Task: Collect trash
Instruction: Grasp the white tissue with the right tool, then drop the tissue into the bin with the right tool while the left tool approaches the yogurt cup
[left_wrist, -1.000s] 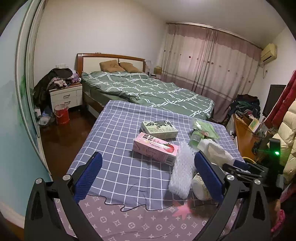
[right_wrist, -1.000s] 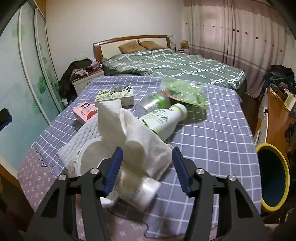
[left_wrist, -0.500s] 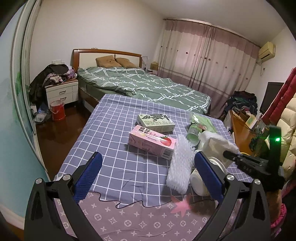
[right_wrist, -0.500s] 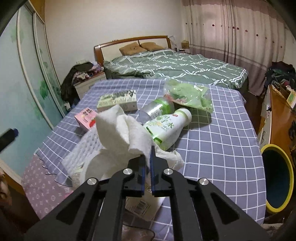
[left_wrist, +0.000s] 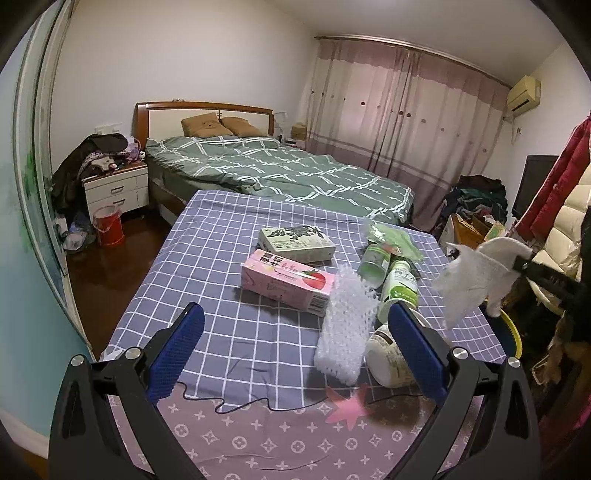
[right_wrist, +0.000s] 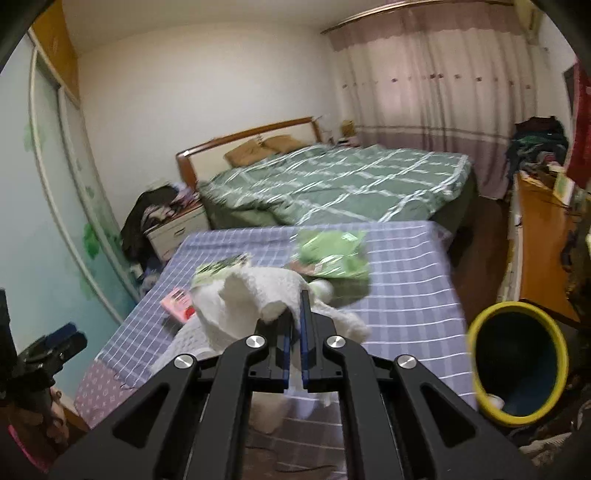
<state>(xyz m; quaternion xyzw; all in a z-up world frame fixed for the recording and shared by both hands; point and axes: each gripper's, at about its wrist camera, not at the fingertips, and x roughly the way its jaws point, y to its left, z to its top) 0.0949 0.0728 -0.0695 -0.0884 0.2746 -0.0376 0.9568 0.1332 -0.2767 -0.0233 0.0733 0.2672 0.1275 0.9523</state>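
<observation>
My right gripper (right_wrist: 294, 317) is shut on a crumpled white paper towel (right_wrist: 243, 299) and holds it in the air above the table's right side; the towel also shows in the left wrist view (left_wrist: 476, 275). A yellow-rimmed blue trash bin (right_wrist: 517, 363) stands on the floor right of the table. My left gripper (left_wrist: 295, 332) is open and empty over the table's near edge. On the checked tablecloth (left_wrist: 221, 266) lie a pink carton (left_wrist: 286, 282), a green-and-white box (left_wrist: 295, 243), white foam netting (left_wrist: 345, 328), two bottles (left_wrist: 400, 286), a white cup (left_wrist: 388, 360) and a green bag (left_wrist: 393, 238).
A bed (left_wrist: 280, 173) with a green quilt stands beyond the table. A nightstand (left_wrist: 114, 190) and a red bucket (left_wrist: 107, 225) are at the left. A wooden desk (right_wrist: 539, 236) and piled clothes are at the right. A black cable (left_wrist: 236, 404) lies on the near cloth.
My right gripper closed on the paper towel and lifted it up and to the right, off the table's pile. The left gripper stayed open and shifted slightly.
</observation>
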